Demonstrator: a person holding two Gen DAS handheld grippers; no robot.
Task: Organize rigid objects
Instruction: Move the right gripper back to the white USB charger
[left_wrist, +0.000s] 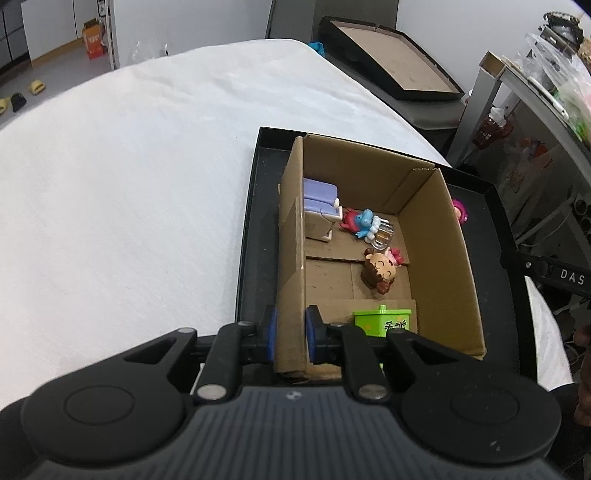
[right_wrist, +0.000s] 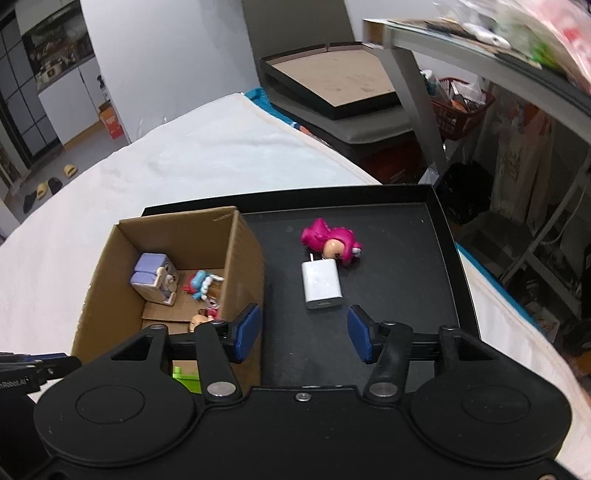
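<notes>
The left gripper (left_wrist: 290, 334) pinches the near left wall of the cardboard box (left_wrist: 291, 258), which stands in the black tray (right_wrist: 406, 258) on the white-covered table (left_wrist: 129, 184); inside lie a purple toy (left_wrist: 320, 197), a blue figure (left_wrist: 364, 221), a brown-haired doll (left_wrist: 380, 271) and a green box (left_wrist: 384, 321). The right gripper (right_wrist: 303, 334) hangs with fingers spread over the tray; just beyond it lie a white charger (right_wrist: 321, 284) and a pink figure (right_wrist: 328, 240), touching.

You have even, moderately bright indoor lighting with soft shadows. Fisheye distortion bends the edges of both views; the cluttered shelf (right_wrist: 498, 40) at upper right shows motion blur.
</notes>
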